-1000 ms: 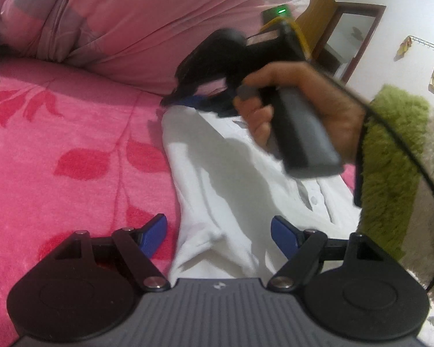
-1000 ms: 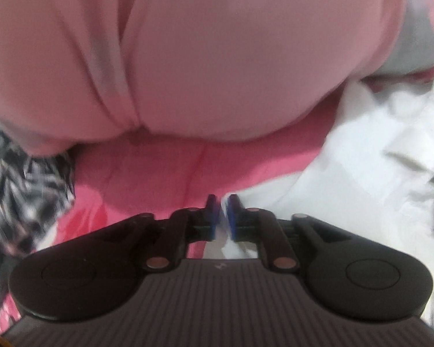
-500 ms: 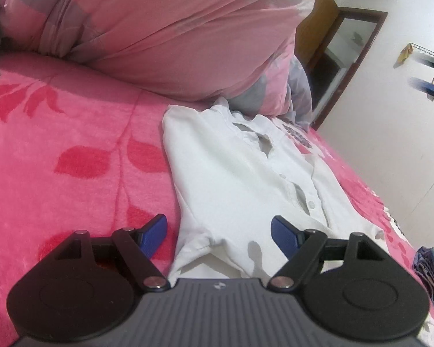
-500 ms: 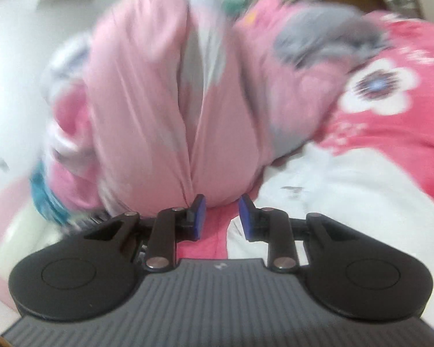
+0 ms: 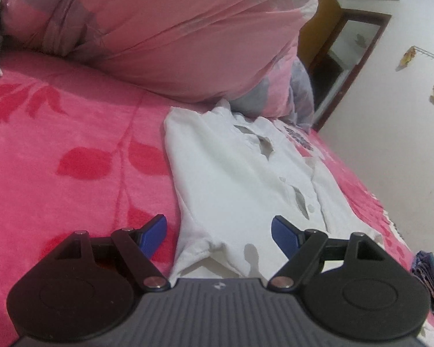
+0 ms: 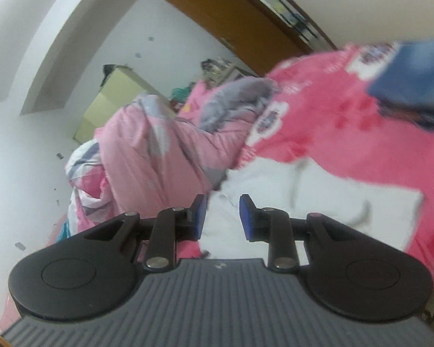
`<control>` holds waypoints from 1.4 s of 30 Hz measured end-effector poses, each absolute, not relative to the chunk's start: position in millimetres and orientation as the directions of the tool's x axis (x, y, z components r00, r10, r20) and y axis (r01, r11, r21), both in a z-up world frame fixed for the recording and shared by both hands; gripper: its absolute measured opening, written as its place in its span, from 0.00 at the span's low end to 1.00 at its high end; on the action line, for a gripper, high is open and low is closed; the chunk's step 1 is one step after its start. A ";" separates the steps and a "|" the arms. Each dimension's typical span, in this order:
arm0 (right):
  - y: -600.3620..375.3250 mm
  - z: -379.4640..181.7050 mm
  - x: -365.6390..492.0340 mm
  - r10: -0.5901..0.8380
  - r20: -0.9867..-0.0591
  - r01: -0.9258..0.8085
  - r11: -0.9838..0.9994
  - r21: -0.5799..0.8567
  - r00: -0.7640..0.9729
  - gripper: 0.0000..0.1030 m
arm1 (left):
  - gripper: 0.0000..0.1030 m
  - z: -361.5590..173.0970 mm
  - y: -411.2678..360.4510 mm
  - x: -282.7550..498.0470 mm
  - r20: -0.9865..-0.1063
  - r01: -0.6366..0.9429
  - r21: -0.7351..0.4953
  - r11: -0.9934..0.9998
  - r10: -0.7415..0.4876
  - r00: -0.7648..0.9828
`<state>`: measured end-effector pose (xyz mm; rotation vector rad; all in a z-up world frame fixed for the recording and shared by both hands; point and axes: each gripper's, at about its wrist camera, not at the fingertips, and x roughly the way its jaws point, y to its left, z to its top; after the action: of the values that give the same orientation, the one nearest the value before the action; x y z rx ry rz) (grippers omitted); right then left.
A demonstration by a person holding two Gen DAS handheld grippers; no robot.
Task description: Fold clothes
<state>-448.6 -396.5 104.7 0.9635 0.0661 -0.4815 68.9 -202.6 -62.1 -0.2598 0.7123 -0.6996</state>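
right gripper (image 6: pixel 220 215) swung off the white shirt (image 5: pixel 231 179); both grippers' fingers released.

The shirt (image 5: pixel 231 179) lies on the bedspread (image 5: pixel 72 150), before the heaped quilt (image 5: pixel 173 34)

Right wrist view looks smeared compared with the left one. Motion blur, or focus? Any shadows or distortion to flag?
Right wrist: motion blur; shirt and blanket streak while the gripper stays sharp, and the wall lines bow with fisheye. Left wrist: crisp; shirt buttons readable, a small soft shadow on its hem near the open gripper.
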 end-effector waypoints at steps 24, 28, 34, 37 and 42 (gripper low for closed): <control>-336.4 -16.1 -281.0 -0.043 -0.665 0.388 0.839 0.381 0.746 0.22 | 0.85 -48.2 -272.6 -59.8 -0.616 0.743 -0.041 0.668 -0.602 0.508; -331.4 -19.6 -301.4 -0.054 -0.652 0.418 0.807 0.418 0.756 0.21 | 0.86 -56.3 -271.7 -57.4 -0.630 0.742 -0.055 0.668 -0.600 0.493; -316.8 5.6 -306.3 -0.115 -0.616 0.406 0.841 0.358 0.779 0.22 | 0.86 -58.5 -269.3 -56.3 -0.626 0.742 -0.067 0.668 -0.607 0.489; -311.9 12.5 -295.3 -0.165 -0.588 0.393 0.874 0.285 0.792 0.22 | 0.87 -59.2 -269.7 -56.8 -0.625 0.741 -0.066 0.668 -0.607 0.491; -321.9 -3.4 -271.5 -0.202 -0.612 0.428 0.869 0.248 0.764 0.22 | 0.88 -58.9 -269.8 -57.8 -0.625 0.741 -0.065 0.668 -0.606 0.491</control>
<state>-271.5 -321.9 -3.4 0.3905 0.6115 -0.3522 -57.8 -269.8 -58.9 0.2245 0.6636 -0.8262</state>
